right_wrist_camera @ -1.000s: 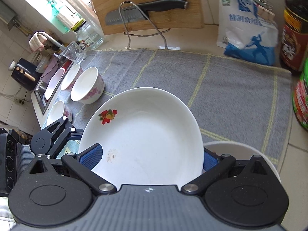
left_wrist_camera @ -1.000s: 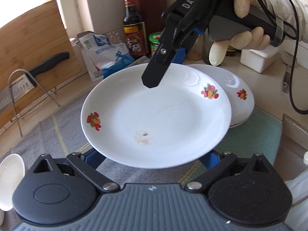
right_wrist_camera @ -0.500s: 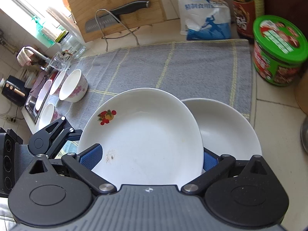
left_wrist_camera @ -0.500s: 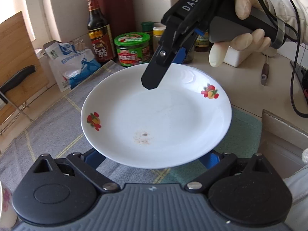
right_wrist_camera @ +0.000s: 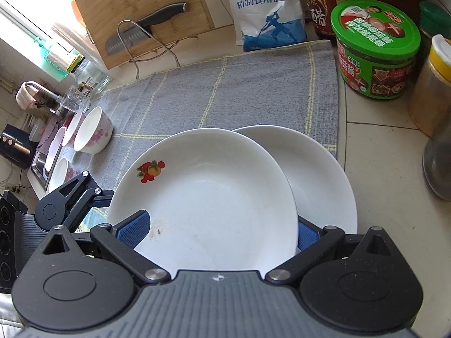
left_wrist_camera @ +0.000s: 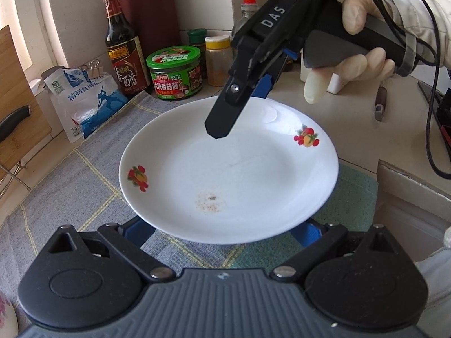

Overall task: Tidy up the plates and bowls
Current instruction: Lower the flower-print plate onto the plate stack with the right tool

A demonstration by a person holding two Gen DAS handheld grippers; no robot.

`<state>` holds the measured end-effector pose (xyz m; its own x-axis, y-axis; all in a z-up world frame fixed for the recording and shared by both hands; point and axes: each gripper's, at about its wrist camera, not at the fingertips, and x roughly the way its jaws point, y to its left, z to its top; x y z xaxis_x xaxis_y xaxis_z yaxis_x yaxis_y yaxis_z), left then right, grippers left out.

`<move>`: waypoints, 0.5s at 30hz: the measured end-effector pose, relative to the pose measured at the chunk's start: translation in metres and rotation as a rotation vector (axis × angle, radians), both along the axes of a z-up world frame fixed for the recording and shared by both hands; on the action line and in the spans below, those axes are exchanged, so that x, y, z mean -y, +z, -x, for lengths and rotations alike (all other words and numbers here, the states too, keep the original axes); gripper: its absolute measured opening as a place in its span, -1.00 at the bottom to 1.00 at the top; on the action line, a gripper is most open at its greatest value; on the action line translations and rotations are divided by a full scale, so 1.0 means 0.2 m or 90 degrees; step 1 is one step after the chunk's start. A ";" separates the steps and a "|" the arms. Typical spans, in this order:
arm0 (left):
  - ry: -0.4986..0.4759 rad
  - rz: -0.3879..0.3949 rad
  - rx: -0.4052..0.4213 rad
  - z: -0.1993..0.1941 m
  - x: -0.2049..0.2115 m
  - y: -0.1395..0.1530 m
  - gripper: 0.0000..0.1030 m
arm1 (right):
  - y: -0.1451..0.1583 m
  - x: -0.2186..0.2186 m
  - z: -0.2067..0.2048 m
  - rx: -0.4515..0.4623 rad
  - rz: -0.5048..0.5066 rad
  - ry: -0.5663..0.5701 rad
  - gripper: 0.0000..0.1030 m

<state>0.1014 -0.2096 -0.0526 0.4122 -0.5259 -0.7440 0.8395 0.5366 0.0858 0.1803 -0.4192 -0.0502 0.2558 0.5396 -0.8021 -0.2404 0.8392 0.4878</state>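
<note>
A white plate with fruit prints (left_wrist_camera: 239,174) hangs above the grey towel (right_wrist_camera: 225,90), a brown smear near its rim. My left gripper (left_wrist_camera: 221,231) holds its near edge, blue pads under the rim on both sides. My right gripper (left_wrist_camera: 239,104) comes in from the far side, one finger over the rim; in the right wrist view the same plate (right_wrist_camera: 208,197) sits between its pads, right gripper (right_wrist_camera: 222,231) shut on it. A second white plate (right_wrist_camera: 324,186) lies below, half covered. Several flowered bowls (right_wrist_camera: 93,132) stand at the towel's left end.
Behind the towel stand a dark sauce bottle (left_wrist_camera: 124,53), a green-lidded jar (left_wrist_camera: 176,76), spice jars (left_wrist_camera: 218,59) and a salt bag (left_wrist_camera: 81,98). A bamboo board with a knife (right_wrist_camera: 146,25) leans at the back left. A cardboard box (left_wrist_camera: 408,197) lies at the right.
Both grippers have carried the plate to the right along the towel, toward the jars. The second plate has come into fuller view beneath it in the right wrist view.
</note>
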 end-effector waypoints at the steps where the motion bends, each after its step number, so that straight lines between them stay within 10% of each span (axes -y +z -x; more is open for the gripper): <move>1: -0.001 -0.001 0.000 0.00 0.00 0.00 0.93 | 0.00 0.01 0.00 0.000 0.000 -0.001 1.00; 15: -0.023 -0.015 -0.010 -0.06 0.06 -0.03 0.94 | -0.03 0.06 0.02 -0.008 0.011 -0.021 1.00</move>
<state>0.1140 -0.2220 -0.0587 0.3816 -0.5219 -0.7629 0.8594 0.5043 0.0849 0.1754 -0.4305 -0.0553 0.2634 0.5172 -0.8143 -0.2071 0.8548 0.4759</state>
